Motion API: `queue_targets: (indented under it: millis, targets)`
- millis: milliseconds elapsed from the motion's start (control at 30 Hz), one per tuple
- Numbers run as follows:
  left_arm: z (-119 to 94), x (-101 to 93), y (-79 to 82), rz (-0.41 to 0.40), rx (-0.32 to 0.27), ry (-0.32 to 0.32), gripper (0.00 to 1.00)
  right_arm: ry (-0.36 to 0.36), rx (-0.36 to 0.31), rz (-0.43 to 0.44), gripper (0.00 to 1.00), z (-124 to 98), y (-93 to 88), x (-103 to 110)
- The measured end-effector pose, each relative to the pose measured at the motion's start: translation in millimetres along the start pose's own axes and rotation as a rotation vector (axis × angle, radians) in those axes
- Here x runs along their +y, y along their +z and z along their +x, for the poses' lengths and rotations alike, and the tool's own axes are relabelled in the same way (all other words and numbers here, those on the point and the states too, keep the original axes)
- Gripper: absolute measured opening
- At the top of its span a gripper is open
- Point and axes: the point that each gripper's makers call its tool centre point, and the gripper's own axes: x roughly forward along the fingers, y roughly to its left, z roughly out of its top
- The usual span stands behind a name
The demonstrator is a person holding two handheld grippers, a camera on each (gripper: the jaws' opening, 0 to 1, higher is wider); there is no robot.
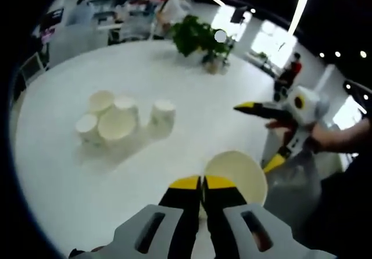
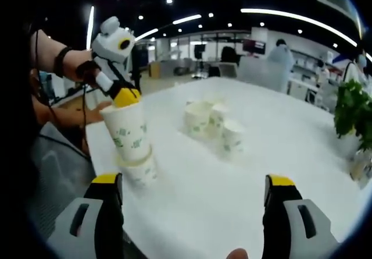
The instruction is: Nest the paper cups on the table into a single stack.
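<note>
White paper cups with green print stand on the round white table (image 1: 174,78). In the left gripper view, my left gripper (image 1: 201,183) is shut on the rim of one paper cup (image 1: 237,174) near the table's edge. The right gripper view shows this held cup (image 2: 127,130) seated in the mouth of a lower cup (image 2: 141,171), with the left gripper (image 2: 125,98) pinching its rim from above. A cluster of loose cups (image 1: 110,120) (image 2: 204,118) sits mid-table, and one more cup (image 1: 163,116) (image 2: 233,138) is beside it. My right gripper (image 2: 193,180) (image 1: 261,135) is open, holding nothing, near the stack.
A potted green plant (image 1: 200,38) (image 2: 351,110) stands at the table's far side. The table edge runs close behind the stacked cups, with a person's arm (image 2: 55,58) and a grey chair (image 2: 58,154) beyond it. Desks and people fill the background.
</note>
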Motion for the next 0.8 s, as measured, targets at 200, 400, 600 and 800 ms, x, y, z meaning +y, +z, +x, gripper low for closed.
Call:
queue_targets:
  millis: [200,400,600,800]
  targets:
    - [7,1.2,-8.7,0.039,0.016,0.014,0.00,0.000,0.003,0.005,1.00,-1,-2.2,0]
    - [15,-3.1,-15.4,0.089,0.029,0.010,0.01,0.009,0.026,-0.029,1.00,-1,-7.1,5]
    - [23,-3.8,-18.9,0.148,0.034,0.026,0.01,0.011,0.024,-0.023,1.00,-1,-7.0,7]
    - [29,-0.3,-25.1,0.194,0.059,0.041,0.01,0.008,0.019,-0.008,1.00,-2,-7.7,7]
